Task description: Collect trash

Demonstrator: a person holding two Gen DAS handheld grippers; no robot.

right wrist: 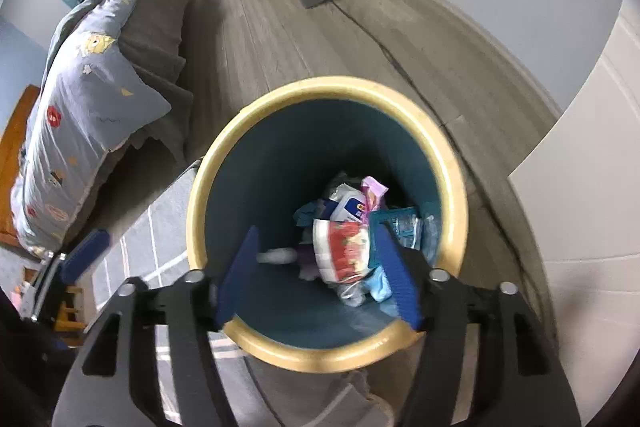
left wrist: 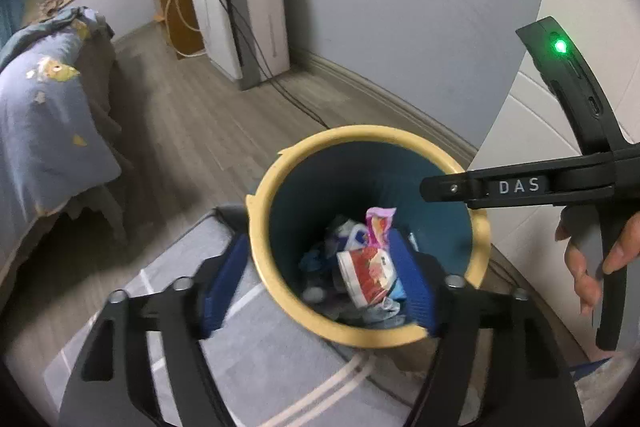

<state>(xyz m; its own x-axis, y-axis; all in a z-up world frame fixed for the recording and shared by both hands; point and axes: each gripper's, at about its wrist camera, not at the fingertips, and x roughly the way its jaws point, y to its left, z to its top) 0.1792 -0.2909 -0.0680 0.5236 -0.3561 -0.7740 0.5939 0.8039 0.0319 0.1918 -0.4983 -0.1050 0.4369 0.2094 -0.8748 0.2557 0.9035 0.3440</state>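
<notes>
A trash bin with a cream rim (left wrist: pixel 276 167) (right wrist: pixel 224 143) and dark teal inside stands on the floor. Several pieces of trash lie at its bottom: a red-and-white wrapper (left wrist: pixel 370 277) (right wrist: pixel 344 247), a pink packet (left wrist: pixel 378 225) (right wrist: pixel 373 191) and blue scraps. My left gripper (left wrist: pixel 318 285) is open and empty above the bin's near rim. My right gripper (right wrist: pixel 318 277) is open and empty over the bin's mouth. The right gripper's body (left wrist: pixel 516 187) shows in the left wrist view, held by a hand over the bin's right side.
A grey rug with white lines (left wrist: pixel 256 359) (right wrist: pixel 160 227) lies under the bin's near side. A bed with blue bedding (left wrist: pixel 48 115) (right wrist: pixel 92 95) is at left. A white appliance (left wrist: pixel 252 11) with cables stands by the far wall. A white door (right wrist: pixel 592 163) is at right.
</notes>
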